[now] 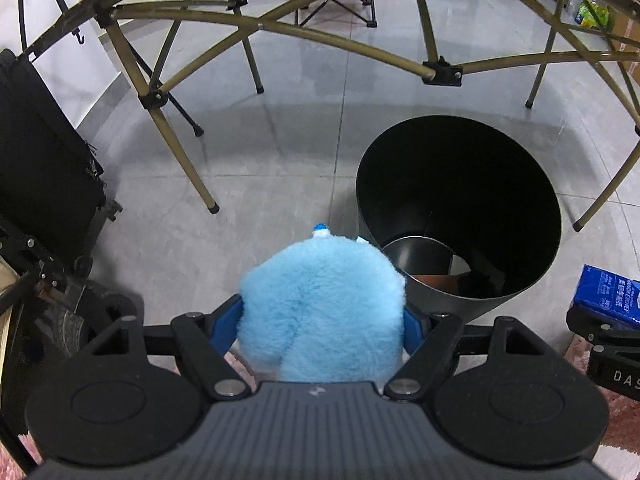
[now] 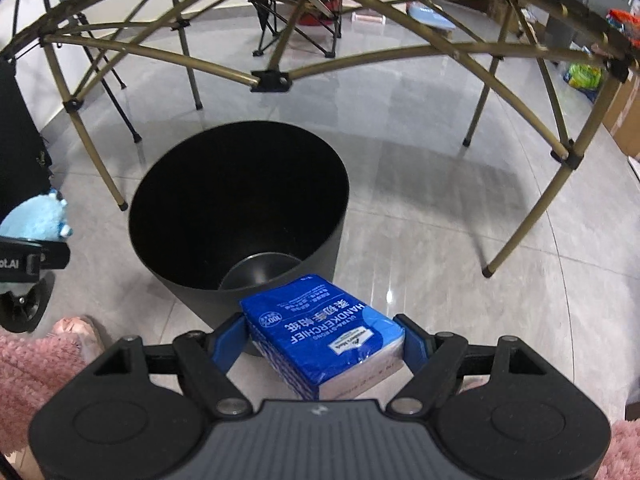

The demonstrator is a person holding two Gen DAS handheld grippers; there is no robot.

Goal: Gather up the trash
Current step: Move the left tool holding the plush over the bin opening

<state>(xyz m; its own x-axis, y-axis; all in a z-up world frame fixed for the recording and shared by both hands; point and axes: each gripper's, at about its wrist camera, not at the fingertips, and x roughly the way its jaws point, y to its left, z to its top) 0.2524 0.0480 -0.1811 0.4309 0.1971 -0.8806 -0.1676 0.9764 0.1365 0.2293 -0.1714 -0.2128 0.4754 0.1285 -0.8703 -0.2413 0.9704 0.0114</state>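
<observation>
My left gripper is shut on a fluffy light-blue plush toy, held just left of the black round trash bin. My right gripper is shut on a blue tissue pack, held at the near rim of the same bin. The bin is open, dark inside, with something brown at its bottom. The plush toy also shows at the left edge of the right wrist view, and the tissue pack at the right edge of the left wrist view.
The bin stands on a grey tiled floor under a folding table's gold metal legs. A black case on wheels is at the left. A pink rug lies near me. A folding chair and boxes stand farther back.
</observation>
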